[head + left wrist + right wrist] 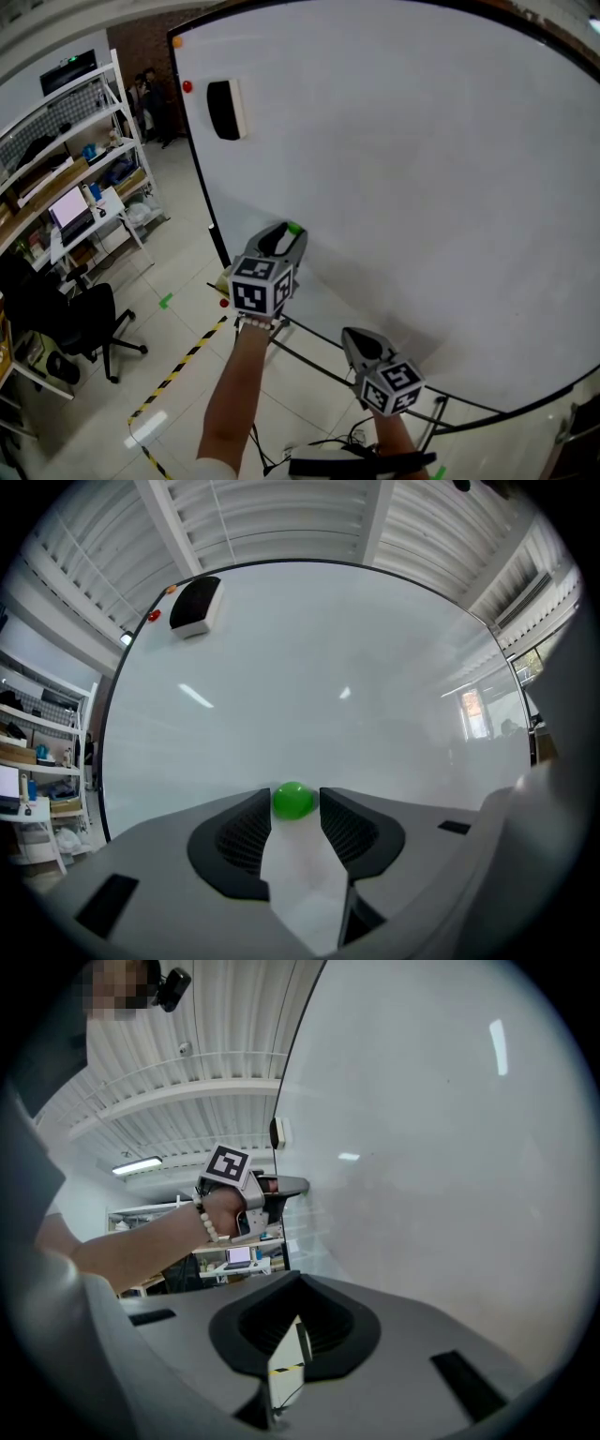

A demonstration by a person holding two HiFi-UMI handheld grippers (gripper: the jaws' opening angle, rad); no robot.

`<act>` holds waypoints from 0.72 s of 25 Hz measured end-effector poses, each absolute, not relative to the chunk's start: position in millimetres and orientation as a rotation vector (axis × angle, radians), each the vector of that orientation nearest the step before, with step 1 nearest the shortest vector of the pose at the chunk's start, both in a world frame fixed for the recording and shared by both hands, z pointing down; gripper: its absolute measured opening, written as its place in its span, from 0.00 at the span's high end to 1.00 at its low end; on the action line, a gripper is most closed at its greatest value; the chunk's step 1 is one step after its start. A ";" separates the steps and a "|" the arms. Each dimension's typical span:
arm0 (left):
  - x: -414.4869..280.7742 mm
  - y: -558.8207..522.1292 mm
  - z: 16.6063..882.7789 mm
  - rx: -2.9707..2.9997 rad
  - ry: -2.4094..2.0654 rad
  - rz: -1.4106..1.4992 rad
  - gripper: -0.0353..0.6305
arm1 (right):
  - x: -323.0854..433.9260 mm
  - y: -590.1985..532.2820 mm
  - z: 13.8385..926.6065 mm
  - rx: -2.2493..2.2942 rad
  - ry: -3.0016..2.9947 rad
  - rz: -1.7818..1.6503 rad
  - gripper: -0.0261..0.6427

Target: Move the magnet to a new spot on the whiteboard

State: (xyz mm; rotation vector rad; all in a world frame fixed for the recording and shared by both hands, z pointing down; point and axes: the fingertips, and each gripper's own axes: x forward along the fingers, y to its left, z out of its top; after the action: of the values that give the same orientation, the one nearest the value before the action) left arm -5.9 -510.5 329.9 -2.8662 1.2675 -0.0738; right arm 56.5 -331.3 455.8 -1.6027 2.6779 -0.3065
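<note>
A small green magnet (294, 228) (293, 800) sits on the whiteboard (422, 187) (328, 667) near its lower left part. My left gripper (286, 234) (295, 808) points straight at the board, and its two jaws close in on the magnet from either side at their tips. In the right gripper view the left gripper (295, 1185) shows with its nose against the whiteboard (441, 1147). My right gripper (354, 337) (298, 1321) hangs lower and to the right, near the board's bottom edge, shut and empty.
A black eraser (225, 110) (195, 607), a red magnet (187, 87) (154, 616) and an orange magnet (177, 42) cling to the board's upper left. Shelves (66, 122), a desk and an office chair (84, 323) stand at the left. Yellow-black tape (178, 366) runs across the floor.
</note>
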 end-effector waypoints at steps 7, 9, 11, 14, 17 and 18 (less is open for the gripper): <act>-7.2 -513.0 331.3 -2.873 1.272 -0.073 0.77 | 56.7 -333.9 455.2 -1.603 2.679 -0.308 0.95; -6.5 -512.2 331.2 -2.877 1.267 -0.077 0.77 | 56.8 -333.6 455.2 -1.601 2.680 -0.310 0.95; -5.9 -512.1 331.3 -2.883 1.261 -0.078 0.77 | 56.4 -334.5 455.2 -1.599 2.682 -0.313 0.95; -6.6 -509.2 330.3 -2.895 1.241 -0.072 0.77 | 52.5 -335.9 452.8 -1.593 2.686 -0.306 0.95; -12.1 -492.5 324.2 -2.896 1.211 -0.046 0.77 | 50.5 -334.2 451.7 -1.593 2.688 -0.298 0.95; -15.7 -485.1 322.2 -2.893 1.205 -0.043 0.77 | 49.9 -333.4 451.4 -1.593 2.688 -0.298 0.95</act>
State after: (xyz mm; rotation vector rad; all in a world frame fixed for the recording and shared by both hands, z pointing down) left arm -15.7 -485.1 322.2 -2.8929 1.2046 -0.0432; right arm 49.9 -333.4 451.4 -1.5928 2.6881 -0.2980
